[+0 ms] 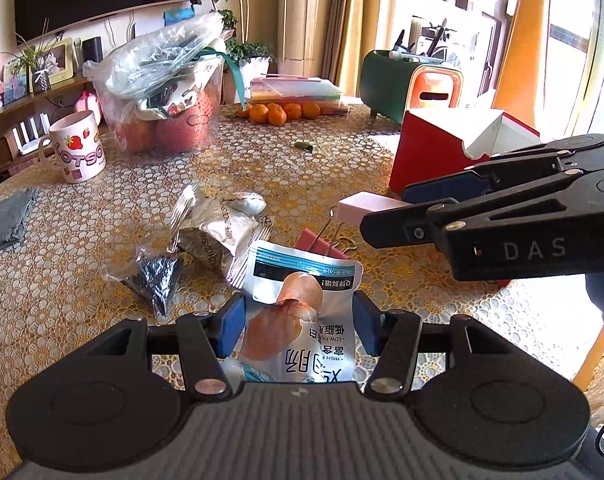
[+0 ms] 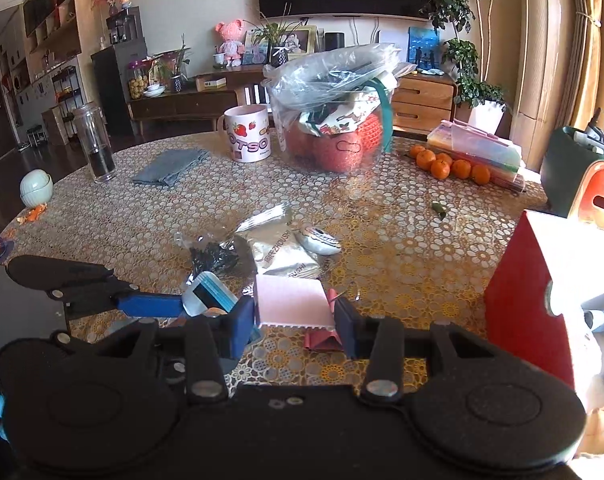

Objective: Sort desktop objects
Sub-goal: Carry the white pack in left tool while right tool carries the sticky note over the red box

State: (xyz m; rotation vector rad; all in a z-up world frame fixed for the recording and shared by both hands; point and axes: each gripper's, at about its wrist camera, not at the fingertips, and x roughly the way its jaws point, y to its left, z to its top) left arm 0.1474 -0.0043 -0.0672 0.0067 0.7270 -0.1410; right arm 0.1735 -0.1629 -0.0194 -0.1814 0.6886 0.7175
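My left gripper [image 1: 298, 328] is shut on a sausage snack pouch [image 1: 302, 300] with blue and white print, held above the table. The right gripper [image 2: 296, 320] is shut on a pale pink eraser block [image 2: 290, 300], which also shows in the left wrist view as a white-pink block [image 1: 366, 206] at the tips of the right gripper [image 1: 386, 216]. Below lies a pink binder clip [image 1: 322, 244], seen again under the eraser [image 2: 322, 338]. On the tablecloth lie a silver snack packet [image 2: 280, 254], a clear bag of dark bits [image 2: 214, 256] and a small white wrapped item [image 2: 320, 240].
A red and white open box [image 2: 522, 300] stands at the right. Further back are a strawberry mug [image 2: 248, 132], a plastic bag over a clear container [image 2: 334, 120], several tangerines [image 2: 446, 164], a grey cloth [image 2: 170, 166] and a tall glass [image 2: 96, 144].
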